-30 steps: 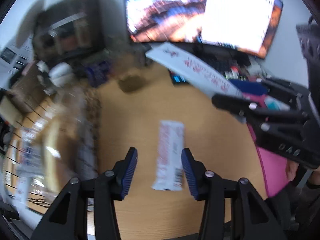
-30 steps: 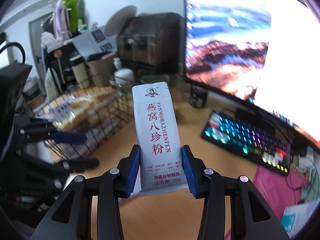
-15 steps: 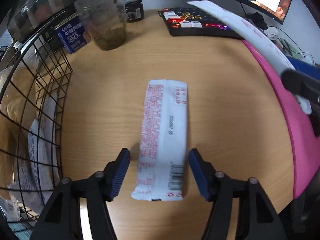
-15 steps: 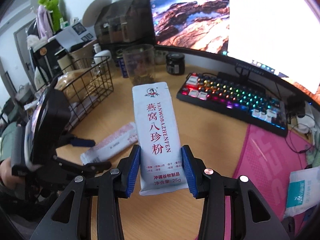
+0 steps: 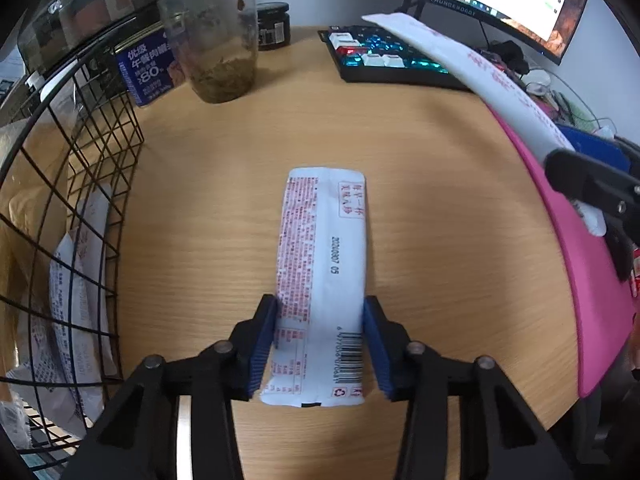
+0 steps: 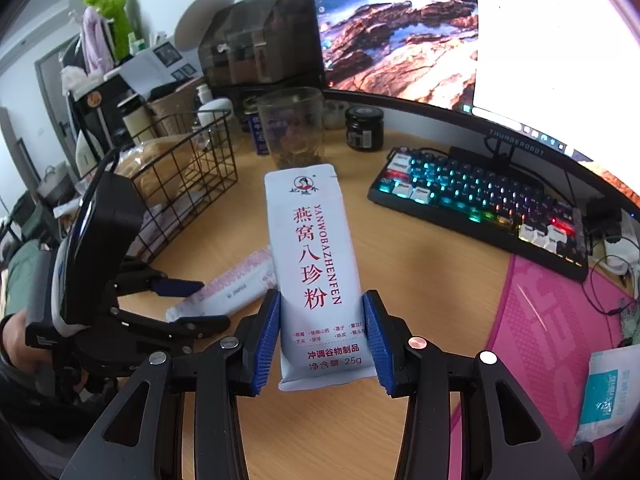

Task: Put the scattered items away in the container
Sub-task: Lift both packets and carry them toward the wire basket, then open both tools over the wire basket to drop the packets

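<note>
A white sachet with red print and a barcode (image 5: 324, 276) lies flat on the wooden desk. My left gripper (image 5: 320, 340) has its blue pads against both long edges of the sachet's near end, shut on it. It also shows in the right wrist view (image 6: 236, 288), with the left gripper (image 6: 188, 304) around it. My right gripper (image 6: 322, 336) is shut on a second white sachet (image 6: 316, 268), held upright above the desk; it shows at the right of the left wrist view (image 5: 472, 68). The black wire basket (image 5: 80, 184) stands at the left and holds several sachets.
A glass of tea (image 5: 216, 40), a blue packet (image 5: 148, 68) and a small dark jar (image 5: 274, 24) stand behind the basket. A lit keyboard (image 6: 480, 200) and monitor (image 6: 400, 28) are at the back. A pink mat (image 6: 540, 320) lies right, with a pale packet (image 6: 604, 396).
My left gripper has moved down and forward to the sachet on the desk and closed on its near end. The right gripper has kept its sachet and swung away from the basket.
</note>
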`<state>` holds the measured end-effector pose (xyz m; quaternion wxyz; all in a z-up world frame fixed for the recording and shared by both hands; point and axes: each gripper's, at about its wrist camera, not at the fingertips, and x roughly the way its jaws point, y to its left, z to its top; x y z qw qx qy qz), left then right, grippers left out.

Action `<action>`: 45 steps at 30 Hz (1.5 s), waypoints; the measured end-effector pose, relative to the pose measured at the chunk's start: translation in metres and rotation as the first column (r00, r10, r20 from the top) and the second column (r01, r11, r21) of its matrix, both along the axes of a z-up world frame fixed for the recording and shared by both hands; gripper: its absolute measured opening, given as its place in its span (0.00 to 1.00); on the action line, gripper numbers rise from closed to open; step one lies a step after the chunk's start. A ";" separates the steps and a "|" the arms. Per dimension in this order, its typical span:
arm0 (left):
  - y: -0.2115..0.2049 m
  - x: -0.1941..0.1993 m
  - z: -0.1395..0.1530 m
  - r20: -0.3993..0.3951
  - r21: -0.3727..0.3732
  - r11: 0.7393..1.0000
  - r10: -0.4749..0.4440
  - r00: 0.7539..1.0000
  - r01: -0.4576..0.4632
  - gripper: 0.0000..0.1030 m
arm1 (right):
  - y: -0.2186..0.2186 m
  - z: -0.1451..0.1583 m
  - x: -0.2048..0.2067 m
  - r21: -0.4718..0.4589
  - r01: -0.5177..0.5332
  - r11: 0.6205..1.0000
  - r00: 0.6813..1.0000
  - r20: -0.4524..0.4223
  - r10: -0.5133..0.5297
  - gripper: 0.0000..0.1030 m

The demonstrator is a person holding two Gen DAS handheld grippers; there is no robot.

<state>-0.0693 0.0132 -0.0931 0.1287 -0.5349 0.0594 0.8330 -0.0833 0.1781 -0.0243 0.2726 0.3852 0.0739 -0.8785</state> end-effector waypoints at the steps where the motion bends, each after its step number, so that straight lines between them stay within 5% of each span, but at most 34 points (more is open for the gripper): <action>1: 0.000 0.001 0.000 0.001 -0.001 1.000 -0.004 1.000 0.004 0.47 | 0.000 0.000 0.000 0.001 0.001 1.000 1.000 -0.001 -0.001 0.42; 11: -0.017 0.009 0.062 -0.129 0.049 0.999 0.013 0.992 -0.007 0.47 | -0.006 0.022 -0.001 -0.019 0.012 1.000 0.999 -0.049 -0.013 0.42; 20: -0.105 0.017 0.161 -0.345 0.106 0.980 0.193 0.918 -0.166 0.47 | -0.084 0.075 -0.006 -0.047 -0.122 0.991 0.983 -0.143 0.115 0.42; 31: -0.221 0.015 0.127 -0.268 0.091 0.921 0.388 0.882 -0.378 0.47 | -0.242 0.061 -0.009 -0.059 -0.339 0.939 0.941 -0.040 0.337 0.42; 45: -0.234 0.022 0.121 -0.243 0.102 0.909 0.416 0.876 -0.403 0.60 | -0.257 0.047 -0.011 -0.069 -0.350 0.934 0.936 0.005 0.351 0.45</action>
